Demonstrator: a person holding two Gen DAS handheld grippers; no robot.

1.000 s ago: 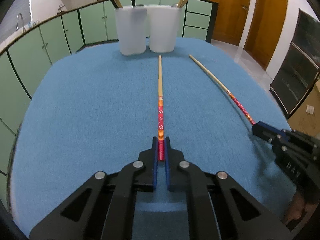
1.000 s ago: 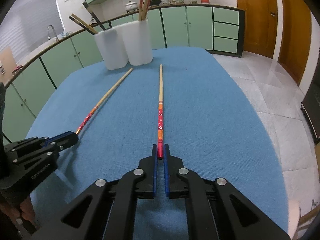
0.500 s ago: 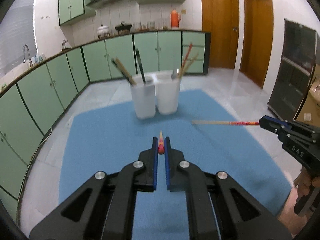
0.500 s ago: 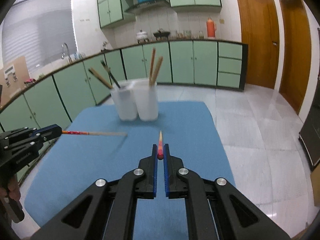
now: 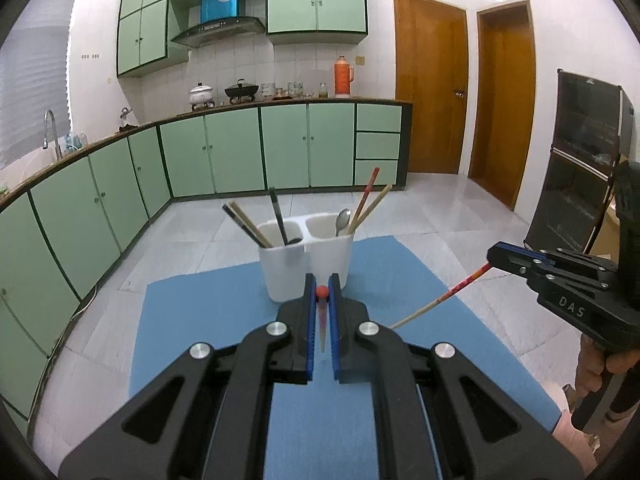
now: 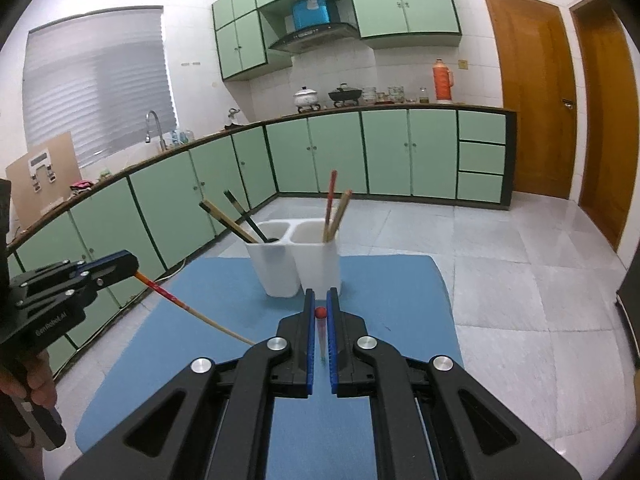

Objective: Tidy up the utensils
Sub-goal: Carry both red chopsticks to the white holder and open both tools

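My left gripper (image 5: 321, 285) is shut on a red-ended chopstick (image 5: 321, 292) that hangs down between its fingers, high above the blue mat (image 5: 192, 320). My right gripper (image 6: 320, 301) is shut on a second red-ended chopstick (image 6: 320, 313), also hanging down. Each gripper shows in the other's view with its chopstick slanting downward: the right gripper (image 5: 496, 254) with its chopstick (image 5: 440, 300), the left gripper (image 6: 130, 264) with its chopstick (image 6: 188, 308). A white two-compartment holder (image 5: 306, 264) stands at the mat's far end, also in the right wrist view (image 6: 296, 264). It holds dark chopsticks on the left, and chopsticks and a spoon (image 5: 343, 218) on the right.
The blue mat covers the table (image 6: 400, 300), with tiled floor (image 6: 520, 280) around it. Green cabinets (image 5: 240, 148) line the left and back walls. Wooden doors (image 5: 432, 100) stand at the right. A dark glass cabinet (image 5: 580, 168) stands at the far right.
Both grippers have lifted their chopsticks off the mat and risen high. The chopsticks have swung from lying flat to hanging down. The holder is now seen from above.
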